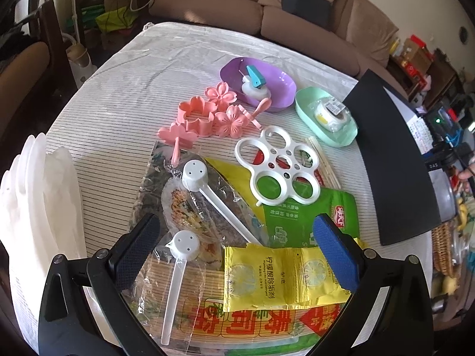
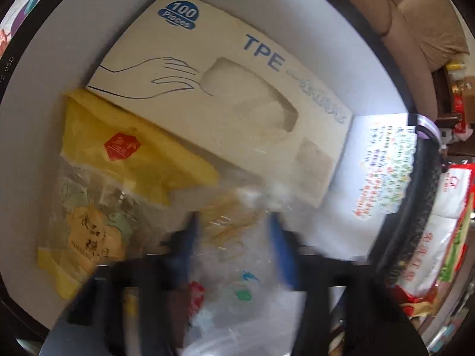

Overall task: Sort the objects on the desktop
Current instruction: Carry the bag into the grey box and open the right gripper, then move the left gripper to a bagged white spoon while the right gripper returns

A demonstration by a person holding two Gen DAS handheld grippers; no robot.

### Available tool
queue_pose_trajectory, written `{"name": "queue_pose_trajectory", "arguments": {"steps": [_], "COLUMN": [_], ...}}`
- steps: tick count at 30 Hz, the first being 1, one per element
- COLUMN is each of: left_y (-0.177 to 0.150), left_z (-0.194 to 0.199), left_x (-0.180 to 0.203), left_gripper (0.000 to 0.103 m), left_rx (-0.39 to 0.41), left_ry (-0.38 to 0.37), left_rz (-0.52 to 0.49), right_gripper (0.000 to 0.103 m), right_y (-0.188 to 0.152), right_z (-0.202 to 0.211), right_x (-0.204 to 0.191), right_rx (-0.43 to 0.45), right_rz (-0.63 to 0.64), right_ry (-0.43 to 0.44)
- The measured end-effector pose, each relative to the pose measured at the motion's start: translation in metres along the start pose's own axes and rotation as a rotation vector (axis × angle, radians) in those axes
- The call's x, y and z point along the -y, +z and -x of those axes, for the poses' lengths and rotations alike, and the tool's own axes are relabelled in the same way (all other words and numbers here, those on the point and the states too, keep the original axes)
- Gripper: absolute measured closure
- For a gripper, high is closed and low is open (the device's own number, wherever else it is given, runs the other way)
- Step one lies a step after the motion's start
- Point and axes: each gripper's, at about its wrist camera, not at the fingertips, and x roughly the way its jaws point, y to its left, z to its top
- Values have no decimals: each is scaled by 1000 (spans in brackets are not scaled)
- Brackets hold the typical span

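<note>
Glove box "TPE", "100 Pieces" | left gripper jaws apart | right gripper jaws blurred, cannot tell

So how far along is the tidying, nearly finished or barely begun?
Early, by the look of it. Seemingly sorted: a tape roll in the green tray and a white-and-blue gadget in the purple tray. In hand: the right gripper is around a clear plastic bag, blurred. The left gripper is open. Left: pink flower moulds, the white ring rack, two white scoops and yellow sachets.
</note>
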Motion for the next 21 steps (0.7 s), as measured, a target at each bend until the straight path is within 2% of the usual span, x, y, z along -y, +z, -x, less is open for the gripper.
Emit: {"name": "queue_pose_trajectory", "arguments": {"steps": [2,6,8,12,13,15,16,17,19,21], "left_y": [0,-1,-1,0,0,1,2,2,3,3], "left_z": [-1,0,1,3,3,3,4,5,8,12], "left_x": [-2,-1,0,-3,-3,-4,-4,-5,-6,-11], "left_gripper": [0,0,0,0,0,0,0,0,0,0], "left_rx": [-5,-2,0,1,2,4,4,5,11,20], "left_ry": [-2,-5,-4,-12,-15,-19,-22,-24,-30,-36], "left_rz": [8,2,-2,10,11,14,14,15,17,23], "right_gripper": [77,77,73,72,68,52,36,30,30,30], "right_y": [0,-1,0,4,4,3,1,-1,-7,-17], "right_z": [-5,-23,-31,-29,-25,-11,-2,9,33,67], "right_x": [-7,-12,-14,-4,-1,3,4,5,11,13], "right_rx": [-6,-83,-116,-127,-117,-77,-52,-19,52,188], "right_rz": [5,-37,-57,-112,-133,-153,-148,-150,-198,-254], "right_ry": [-15,12,7,-23,-5,41,45,45,49,101]}}
